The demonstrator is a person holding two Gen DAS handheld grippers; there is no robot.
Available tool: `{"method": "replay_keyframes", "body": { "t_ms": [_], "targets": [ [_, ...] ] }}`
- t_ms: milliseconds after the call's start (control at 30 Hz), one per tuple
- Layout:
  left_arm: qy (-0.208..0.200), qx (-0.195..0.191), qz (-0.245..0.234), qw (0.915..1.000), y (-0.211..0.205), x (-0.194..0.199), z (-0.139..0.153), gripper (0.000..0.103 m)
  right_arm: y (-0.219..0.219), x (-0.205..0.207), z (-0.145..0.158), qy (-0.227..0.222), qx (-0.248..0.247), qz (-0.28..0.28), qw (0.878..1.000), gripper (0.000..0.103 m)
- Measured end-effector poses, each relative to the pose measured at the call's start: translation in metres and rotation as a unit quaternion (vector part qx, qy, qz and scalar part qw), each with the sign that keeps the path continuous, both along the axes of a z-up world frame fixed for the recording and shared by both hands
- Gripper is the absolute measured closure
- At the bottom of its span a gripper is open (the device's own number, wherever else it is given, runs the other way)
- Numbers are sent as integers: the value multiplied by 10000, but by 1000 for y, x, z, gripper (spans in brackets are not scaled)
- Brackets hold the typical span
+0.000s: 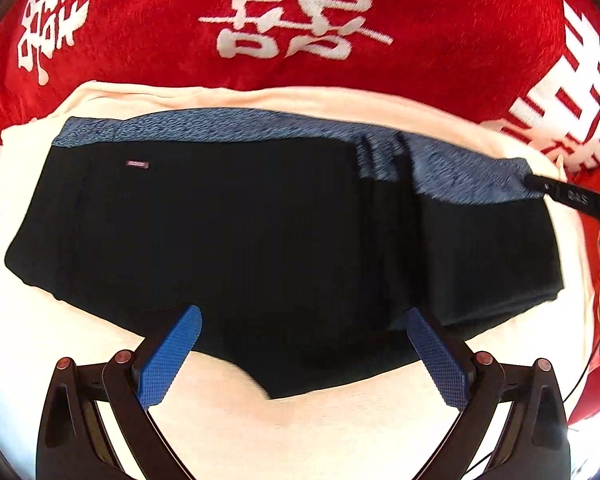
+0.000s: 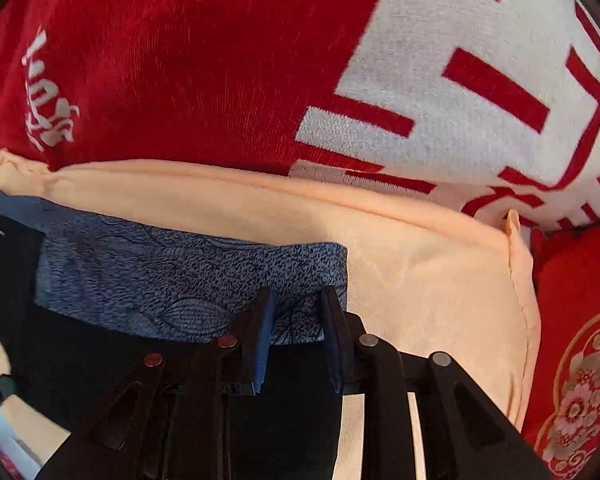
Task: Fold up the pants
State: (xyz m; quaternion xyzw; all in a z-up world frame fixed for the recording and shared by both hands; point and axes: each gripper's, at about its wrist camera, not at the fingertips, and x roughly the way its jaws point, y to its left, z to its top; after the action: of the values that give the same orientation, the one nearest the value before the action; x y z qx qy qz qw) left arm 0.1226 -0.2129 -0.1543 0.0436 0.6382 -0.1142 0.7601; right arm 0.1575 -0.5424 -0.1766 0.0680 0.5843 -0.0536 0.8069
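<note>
Black shorts (image 1: 236, 232) with a blue-grey patterned waistband (image 1: 220, 126) lie spread on a peach cushion (image 1: 300, 424). My left gripper (image 1: 304, 354) is open, its blue pads on either side of the shorts' near crotch edge, holding nothing. My right gripper (image 2: 298, 330) has its jaws narrowed on the waistband's right corner (image 2: 188, 280), with fabric between the pads; its tip also shows in the left wrist view (image 1: 540, 184). A fold ridge runs down the shorts' right part (image 1: 392, 216).
A red blanket with white characters (image 1: 300, 12) lies behind the cushion, also in the right wrist view (image 2: 180, 60). A red floral cloth (image 2: 580, 320) lies right of the cushion edge (image 2: 516, 280).
</note>
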Motion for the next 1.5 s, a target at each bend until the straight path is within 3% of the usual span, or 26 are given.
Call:
{"method": "replay_keyframes", "body": {
  "t_ms": [100,233,400,500,667,767,933,1100,1500],
  "targets": [
    [28,-14,165,9999,-4,1,5,0,0,-15,21,-81,557,-119,9983,74],
    [-15,197,327,9993,1,0,8,0,35,-29,38,-230,1004,409,9938,72],
    [-60,485,526,9974,17,-4,10,0,103,-21,31,-163,1686,842,9820,66],
    [-80,545,661,9963,32,-9,12,0,129,-24,21,-58,1806,843,9799,66],
    [-25,536,769,9956,57,-16,4,0,153,-36,11,133,1755,851,9807,65],
    [-17,473,745,9961,71,-18,0,0,164,-40,3,337,1638,845,9823,53],
    [44,383,779,9962,101,-20,0,0,185,-49,10,339,1361,704,9876,53],
    [54,466,817,9955,133,-16,2,0,214,-55,15,404,989,624,9923,39],
    [95,333,1266,9913,185,-10,-3,0,251,-59,17,597,771,789,9921,39]
  ]
}}
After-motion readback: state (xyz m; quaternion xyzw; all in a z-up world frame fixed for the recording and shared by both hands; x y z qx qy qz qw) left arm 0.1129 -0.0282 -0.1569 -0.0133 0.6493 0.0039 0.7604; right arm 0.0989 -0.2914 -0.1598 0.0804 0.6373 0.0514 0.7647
